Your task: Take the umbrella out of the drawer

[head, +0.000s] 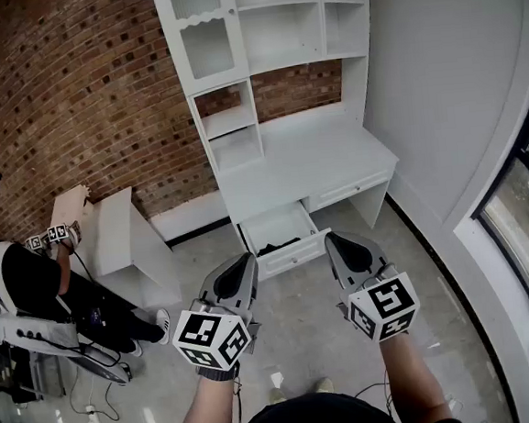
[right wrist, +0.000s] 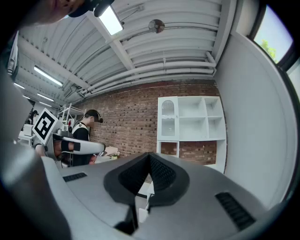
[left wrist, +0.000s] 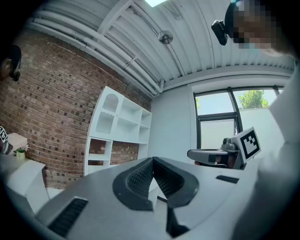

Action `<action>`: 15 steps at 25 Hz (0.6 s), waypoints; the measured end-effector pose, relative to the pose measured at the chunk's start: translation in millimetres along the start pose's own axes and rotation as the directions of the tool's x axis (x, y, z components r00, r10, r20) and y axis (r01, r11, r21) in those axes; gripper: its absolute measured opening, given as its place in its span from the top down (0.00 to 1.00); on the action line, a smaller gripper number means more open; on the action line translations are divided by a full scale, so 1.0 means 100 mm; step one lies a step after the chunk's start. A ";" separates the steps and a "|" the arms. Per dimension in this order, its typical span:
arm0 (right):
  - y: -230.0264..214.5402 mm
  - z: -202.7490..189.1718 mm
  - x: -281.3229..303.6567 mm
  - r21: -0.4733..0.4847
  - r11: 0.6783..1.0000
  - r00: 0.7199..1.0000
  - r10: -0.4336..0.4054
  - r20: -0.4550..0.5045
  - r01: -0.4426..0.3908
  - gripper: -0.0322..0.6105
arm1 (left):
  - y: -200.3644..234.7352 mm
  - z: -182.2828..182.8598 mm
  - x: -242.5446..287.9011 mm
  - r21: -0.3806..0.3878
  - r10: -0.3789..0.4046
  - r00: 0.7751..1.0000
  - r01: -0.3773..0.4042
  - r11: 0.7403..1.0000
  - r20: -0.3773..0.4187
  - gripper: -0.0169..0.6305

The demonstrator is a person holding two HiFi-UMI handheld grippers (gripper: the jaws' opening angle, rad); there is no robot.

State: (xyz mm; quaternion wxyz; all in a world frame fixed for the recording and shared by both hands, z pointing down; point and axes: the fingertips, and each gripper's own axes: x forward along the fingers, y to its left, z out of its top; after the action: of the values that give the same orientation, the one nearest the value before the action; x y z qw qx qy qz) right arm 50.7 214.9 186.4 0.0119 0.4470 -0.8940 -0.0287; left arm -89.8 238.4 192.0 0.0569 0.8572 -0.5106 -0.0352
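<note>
both tongs are held out level in front of the person, side by side and well apart from the furniture. the left gripper (head: pixel 242 259) has its jaws closed tip to tip with nothing between them. its own view shows the two dark ribbed pads meeting in a point. the right gripper (head: pixel 337 239) looks the same in its view: jaws together, nothing held.

ahead, past both tips in the head view, stands a white desk (head: pixel 320 160) with a shelf unit (head: pixel 272 35) on top, set against a brick wall (head: pixel 69 85). the drawer (head: pixel 292 258) under the desk's left part is pulled out, and the umbrella (head: pixel 278 247) lies inside it as a dark shape near the front panel; no more of it can be made out. neither gripper touches the drawer or the umbrella.

to the left, a seated person (head: pixel 17 274) in dark clothes reaches a hand to a low white cabinet (head: pixel 124 241) by the wall. a dark-framed window (head: pixel 523 220) runs along the right edge, beside a plain grey wall (head: pixel 445 70).
</note>
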 end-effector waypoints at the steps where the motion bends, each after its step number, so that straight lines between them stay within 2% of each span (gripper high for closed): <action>1: 0.01 0.00 -0.01 -0.001 1.000 1.000 0.001 -0.001 -0.001 0.95 | -0.01 -0.01 -0.01 0.000 0.000 1.000 0.000 1.000 -0.001 0.97; 9: 0.01 -0.03 -0.05 0.020 0.999 0.999 0.035 -0.010 -0.034 0.95 | -0.10 -0.05 -0.01 0.006 0.001 1.000 -0.001 1.000 -0.010 0.97; 15: -0.04 -0.04 -0.12 0.028 0.999 1.000 0.026 0.006 -0.027 0.94 | -0.14 -0.07 -0.01 0.011 0.013 1.000 -0.012 1.000 -0.014 0.97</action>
State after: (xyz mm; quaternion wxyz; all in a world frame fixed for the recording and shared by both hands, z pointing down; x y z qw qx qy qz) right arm 61.3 222.5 190.0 0.0036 0.4352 -0.9002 -0.0172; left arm -77.4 246.6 196.7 0.0561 0.8545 -0.5157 -0.0260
